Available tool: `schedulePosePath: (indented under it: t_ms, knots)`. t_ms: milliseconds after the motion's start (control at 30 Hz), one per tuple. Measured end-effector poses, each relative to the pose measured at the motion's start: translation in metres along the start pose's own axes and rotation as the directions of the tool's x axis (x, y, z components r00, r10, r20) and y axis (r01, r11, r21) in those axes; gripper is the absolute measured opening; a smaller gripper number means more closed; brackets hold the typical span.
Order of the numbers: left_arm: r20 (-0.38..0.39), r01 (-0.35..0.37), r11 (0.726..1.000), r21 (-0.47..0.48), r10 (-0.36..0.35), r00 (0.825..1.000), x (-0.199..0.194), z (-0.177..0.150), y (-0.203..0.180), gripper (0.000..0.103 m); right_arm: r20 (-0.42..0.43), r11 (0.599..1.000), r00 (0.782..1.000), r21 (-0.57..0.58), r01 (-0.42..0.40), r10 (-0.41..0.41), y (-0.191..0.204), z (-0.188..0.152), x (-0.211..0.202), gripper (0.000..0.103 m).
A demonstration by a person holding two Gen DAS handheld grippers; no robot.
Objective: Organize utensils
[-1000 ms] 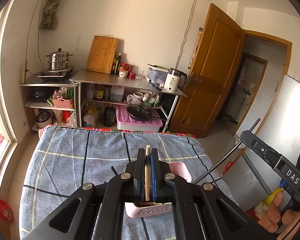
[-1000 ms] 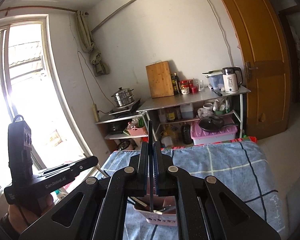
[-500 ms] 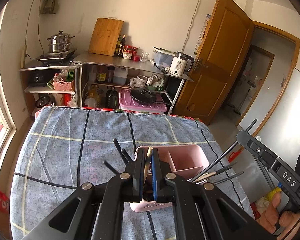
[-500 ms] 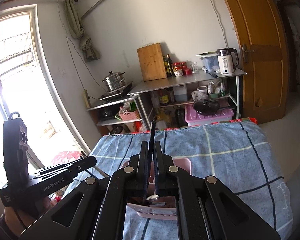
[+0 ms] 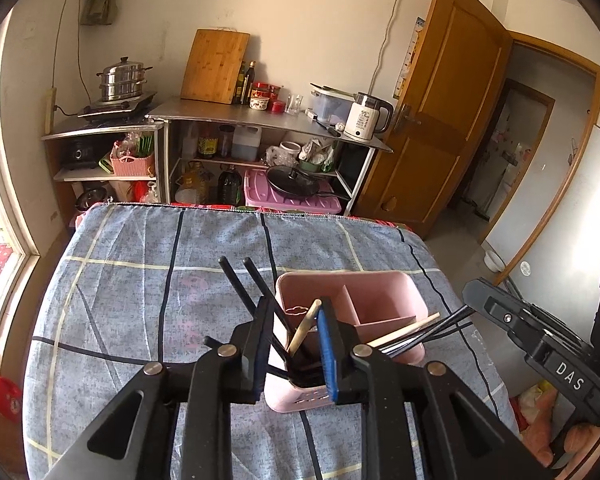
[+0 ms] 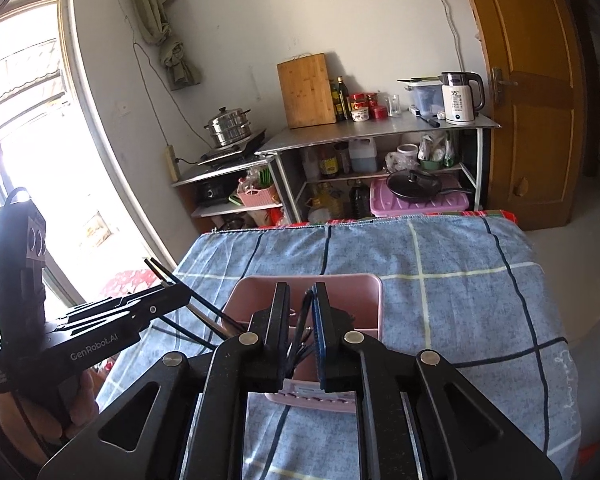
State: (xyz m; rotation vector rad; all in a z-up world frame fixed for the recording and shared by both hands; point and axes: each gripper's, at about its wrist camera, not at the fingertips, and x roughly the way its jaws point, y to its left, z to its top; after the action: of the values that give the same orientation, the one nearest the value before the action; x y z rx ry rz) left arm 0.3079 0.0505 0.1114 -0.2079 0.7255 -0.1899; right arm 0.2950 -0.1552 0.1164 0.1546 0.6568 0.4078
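Observation:
A pink divided utensil holder (image 5: 352,300) stands on the blue checked tablecloth; it also shows in the right wrist view (image 6: 300,292). My left gripper (image 5: 294,320) is open right above the holder's near compartment. A wooden chopstick (image 5: 305,326) leans loose between its fingers, its lower end in the holder. Black chopsticks (image 5: 244,280) stick out of the holder to the left, and more chopsticks (image 5: 412,332) to the right. My right gripper (image 6: 300,312) is open above the holder, with a black chopstick (image 6: 300,330) standing loose between its fingers.
The table's far edge (image 5: 260,210) faces a metal shelf unit (image 5: 260,120) with a kettle, cutting board and pots. A wooden door (image 5: 440,100) stands open at the right. A window (image 6: 32,140) is on the left. Each gripper shows in the other's view.
Both grippers have lowered toward the holder and opened, letting go of the chopsticks they held. The wooden and black chopsticks now rest in the holder.

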Motion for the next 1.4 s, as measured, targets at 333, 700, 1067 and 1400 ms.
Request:
schedulePosePath:
  t_ms: [333,700,1067,1400]
  knots:
    - [0.067,-0.01,1.0,0.012,0.009,0.998,-0.037,-0.011,-0.006,0.026,0.048,1.0,0.999,-0.011,0.001,0.0,-0.002,-0.004,-0.035,0.014]
    - [0.117,0.012,1.0,0.026,-0.015,0.993,-0.082,-0.055,-0.021,0.026,0.063,1.0,0.998,-0.027,-0.004,0.006,0.003,-0.036,-0.073,0.016]
    - [0.123,0.022,0.998,0.054,-0.029,0.992,-0.115,-0.119,-0.044,0.027,0.059,0.998,0.998,-0.058,-0.006,0.009,0.013,-0.081,-0.105,0.022]
    - [0.14,0.006,0.997,0.074,-0.016,0.99,-0.136,-0.158,-0.059,0.038,0.057,0.997,0.998,-0.073,0.005,-0.001,0.018,-0.118,-0.129,0.026]
